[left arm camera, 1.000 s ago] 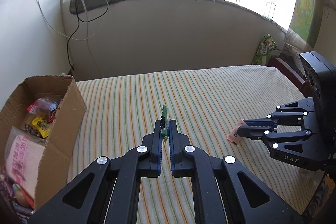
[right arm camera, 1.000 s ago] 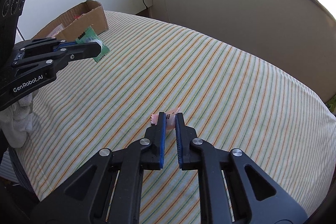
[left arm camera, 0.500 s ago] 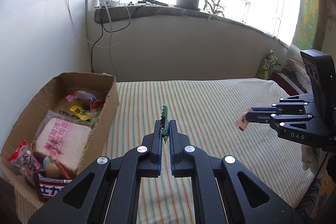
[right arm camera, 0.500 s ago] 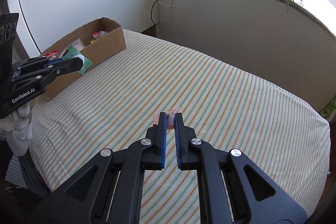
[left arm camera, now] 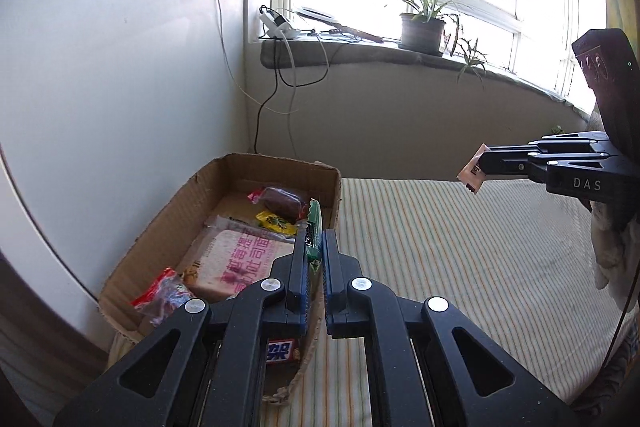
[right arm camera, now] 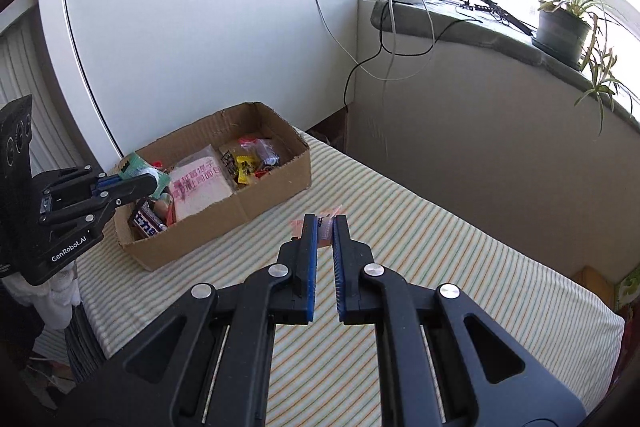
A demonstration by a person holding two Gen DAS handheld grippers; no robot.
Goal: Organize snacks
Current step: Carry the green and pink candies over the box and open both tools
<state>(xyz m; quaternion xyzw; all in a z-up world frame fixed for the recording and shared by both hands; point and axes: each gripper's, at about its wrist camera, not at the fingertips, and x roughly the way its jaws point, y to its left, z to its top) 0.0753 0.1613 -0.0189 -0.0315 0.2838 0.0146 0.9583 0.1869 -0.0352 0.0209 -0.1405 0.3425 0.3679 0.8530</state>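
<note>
My left gripper (left arm camera: 314, 239) is shut on a thin green snack packet (left arm camera: 313, 233), held edge-on above the near right corner of the cardboard box (left arm camera: 180, 211). The right wrist view shows that left gripper (right arm camera: 150, 183) and its green packet (right arm camera: 136, 167) over the box's (right arm camera: 276, 191) near left end. My right gripper (right arm camera: 325, 223) is shut on a small pink snack packet (right arm camera: 325, 227), held in the air above the striped bed (right arm camera: 440, 267). From the left wrist view, the right gripper (left arm camera: 482, 165) and pink packet (left arm camera: 472, 173) hang to the right of the box.
The box holds several snacks: a large pink-and-white bag (left arm camera: 248, 259), a brown wrapped cake (left arm camera: 282, 203), a yellow packet (left arm camera: 276, 221), a red packet (left arm camera: 160, 297). A white wall panel (left arm camera: 100, 87) stands behind the box. Cables (left arm camera: 276, 99) hang from the window sill with a potted plant (left arm camera: 424, 27).
Both grippers rose and swung left toward the box with their packets. The left gripper went from over the bed to over the box's near edge; the right lifted the pink packet off the bed.
</note>
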